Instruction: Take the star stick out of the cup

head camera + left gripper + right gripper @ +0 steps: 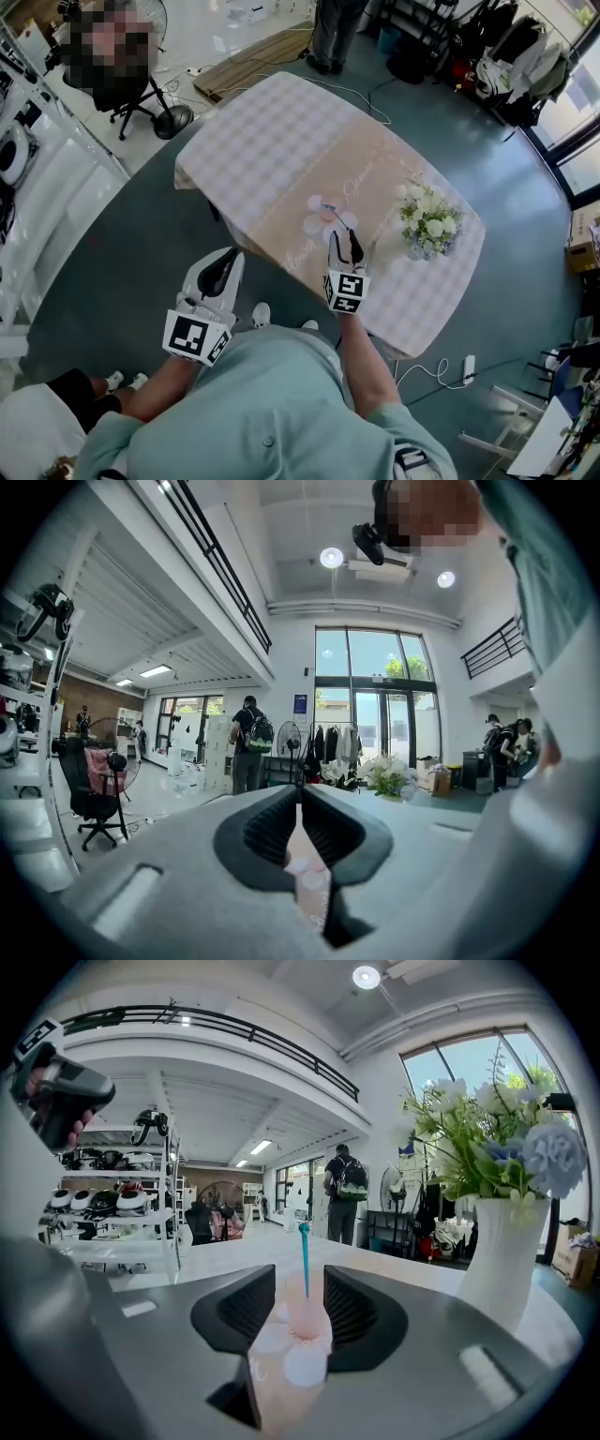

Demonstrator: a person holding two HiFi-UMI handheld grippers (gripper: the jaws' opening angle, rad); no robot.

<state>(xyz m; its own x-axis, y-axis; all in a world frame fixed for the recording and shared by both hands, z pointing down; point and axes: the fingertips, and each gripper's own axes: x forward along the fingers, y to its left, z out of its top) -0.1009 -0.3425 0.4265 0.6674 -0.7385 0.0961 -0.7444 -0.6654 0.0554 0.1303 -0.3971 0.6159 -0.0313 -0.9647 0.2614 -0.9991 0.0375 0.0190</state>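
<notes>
- R hand-held gripper (344, 236): held out over the near part of the worktop (262, 141), an oblong table under a pale checked cloth w/ a pink script-printed runner.
- R forearm, in a mint-green sleeve, is stretched fwd from the body. The marker cube faces up and the jaws are pointed away from the person.
- R jaws are parted and not clenched. In the right gripper view a small translucent pink cup (305, 1314) is framed between the two ribbed black pads, w/ a sliver of gap visible on the L side at least. No squeeze on it can be seen.
- The thin teal star stick (305, 1260) stands upright in that cup, its top rising above the pads, so it hasn't been taken out.
- The cup is set on a pale petal-shaped mat (305, 1365) on the runner.
- A white vase of white and blue flowers (502, 1260) is seen to the R of the cup, well apart from it.
- L hand-held gripper (226, 257): held off the worktop's near L edge, above the grey floor, w/ the elbow bent close to the torso.
- L jaws are clenched tip to tip, w/ nothing between them. The gripper is aimed roughly level across the room.
</notes>
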